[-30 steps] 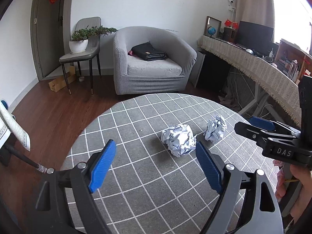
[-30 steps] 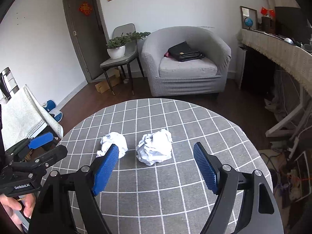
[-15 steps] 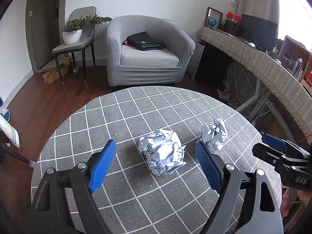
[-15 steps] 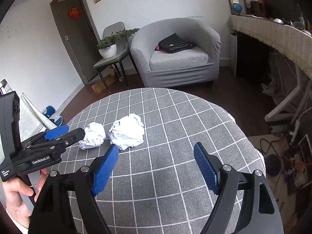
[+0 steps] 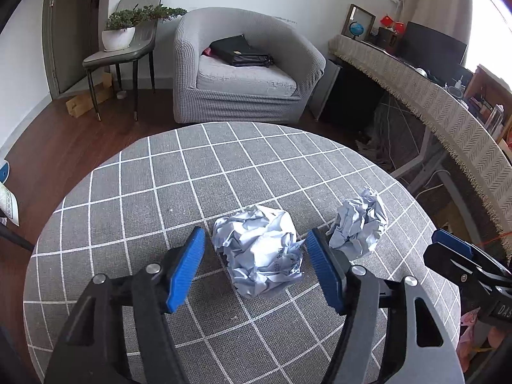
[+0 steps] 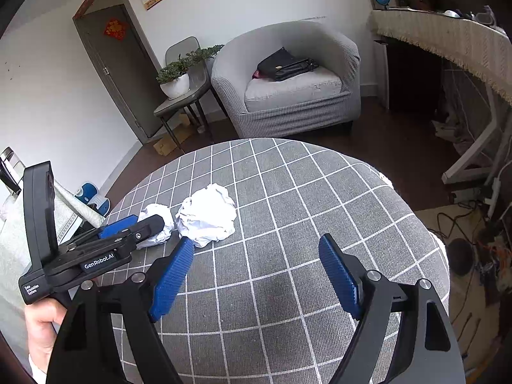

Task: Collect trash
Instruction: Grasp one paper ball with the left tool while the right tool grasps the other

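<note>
Two crumpled white paper balls on the grey checked desk: the larger paper ball nearer, the smaller paper ball just to its right.

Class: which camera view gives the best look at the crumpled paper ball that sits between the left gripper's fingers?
The left wrist view: the paper ball sits large and unobstructed between the closing left gripper. In the right wrist view that ball is small, partly hidden behind the left gripper.

Light: bright, even daylight
Source: window at the upper right, blown out white
Shadows: soft, faint under the tools
Sharpness: both views crisp, no motion blur
Edges: strong fisheye bending, black corners
</note>
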The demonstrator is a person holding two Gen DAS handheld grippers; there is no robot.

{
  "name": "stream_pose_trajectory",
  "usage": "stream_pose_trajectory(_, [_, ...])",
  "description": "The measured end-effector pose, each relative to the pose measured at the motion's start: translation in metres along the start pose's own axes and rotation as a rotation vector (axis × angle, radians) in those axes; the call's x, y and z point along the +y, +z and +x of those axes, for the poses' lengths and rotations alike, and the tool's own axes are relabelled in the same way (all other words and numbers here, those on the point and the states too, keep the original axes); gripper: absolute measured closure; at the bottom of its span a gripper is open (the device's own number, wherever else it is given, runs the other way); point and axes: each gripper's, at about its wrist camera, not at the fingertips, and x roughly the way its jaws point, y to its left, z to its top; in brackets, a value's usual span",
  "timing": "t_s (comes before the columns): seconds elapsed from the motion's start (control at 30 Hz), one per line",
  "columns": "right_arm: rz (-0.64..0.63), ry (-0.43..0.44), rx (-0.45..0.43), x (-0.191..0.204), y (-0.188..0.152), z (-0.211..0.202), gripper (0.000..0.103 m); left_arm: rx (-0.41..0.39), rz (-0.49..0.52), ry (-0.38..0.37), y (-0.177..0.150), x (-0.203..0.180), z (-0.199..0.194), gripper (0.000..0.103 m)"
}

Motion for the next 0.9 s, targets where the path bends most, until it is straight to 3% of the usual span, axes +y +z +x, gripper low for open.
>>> stream_pose_trajectory(0.1, [-0.007,0.001,-0.002,0.004,0.000,0.004,0.020,-0.011,0.007,-0.013,-0.001,0.000,-0.001,0.046])
stream_pose_trajectory(0.2, [-0.021,-0.004,0.011,0.008,0.000,0.012,0.020,-0.021,0.013,-0.014,-0.001,0.003,-0.007,0.049])
stream_pose_trajectory(0.57, [-0.055,0.022,0.041,0.028,0.004,0.031,0.020,-0.049,-0.030,0.013,-0.004,0.039,-0.039,0.049])
stream_pose_trajectory(0.9, [-0.135,-0.053,0.073,0.056,0.005,0.061,0.020,-0.066,-0.018,0.047,-0.007,0.069,-0.063,0.049])
